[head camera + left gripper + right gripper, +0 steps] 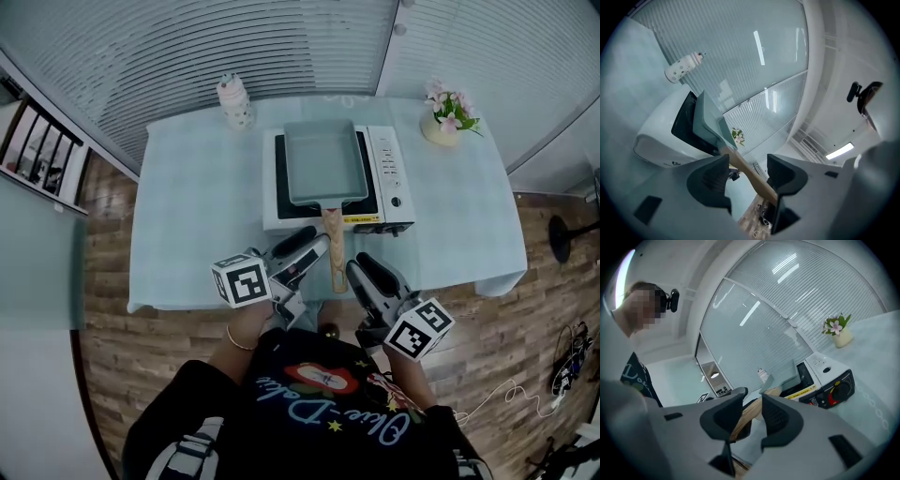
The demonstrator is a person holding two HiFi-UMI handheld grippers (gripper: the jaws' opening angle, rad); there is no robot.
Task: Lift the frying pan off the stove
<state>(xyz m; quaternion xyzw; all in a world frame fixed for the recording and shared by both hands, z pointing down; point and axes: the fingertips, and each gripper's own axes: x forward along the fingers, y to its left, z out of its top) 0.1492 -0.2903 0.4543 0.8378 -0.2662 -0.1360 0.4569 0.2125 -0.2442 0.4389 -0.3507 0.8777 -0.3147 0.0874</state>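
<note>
Honestly, left tongs and right tongs both gape around the handle, so clamp squarely, then lift pan level.

Pan: smooth matt grey-green coat. Handle btwn left claw jaws: pale bare wood. Stove ahead of claw: smooth white casing.
</note>
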